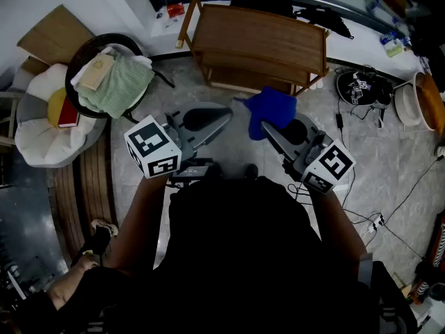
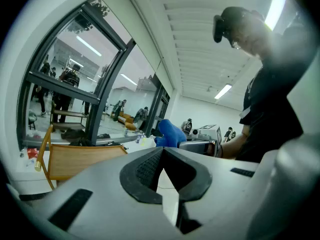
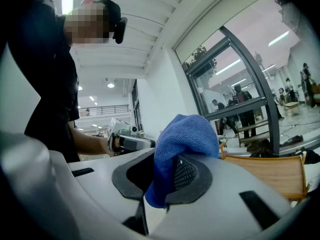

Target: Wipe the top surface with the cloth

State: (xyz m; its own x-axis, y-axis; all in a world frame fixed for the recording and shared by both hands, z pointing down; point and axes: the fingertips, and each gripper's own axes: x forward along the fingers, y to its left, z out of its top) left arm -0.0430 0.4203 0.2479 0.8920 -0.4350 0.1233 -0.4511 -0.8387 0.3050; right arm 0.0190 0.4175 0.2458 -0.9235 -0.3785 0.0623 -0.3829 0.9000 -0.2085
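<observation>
The right gripper (image 3: 169,180) is clamped on a blue cloth (image 3: 182,134). A fold is pinched between its dark pads, and the rest bunches up over the jaw tips. The left gripper (image 2: 162,153) has its jaws together at the tips, with nothing between them.

In the head view, both grippers are held out in front of the person, tips angled toward each other. The left gripper (image 1: 212,119) is just beside the cloth (image 1: 271,108), which hangs from the right gripper (image 1: 270,129) over the near edge of the wooden table (image 1: 257,33). The cloth is clear of the table's bare top. Each gripper carries a cube with black-and-white square markers, one on the left (image 1: 153,147) and one on the right (image 1: 328,165).

Off the table's left end, a round chair (image 1: 83,61) holds a green cloth (image 1: 118,85). Cables (image 1: 361,218) trail over the floor at the right.
</observation>
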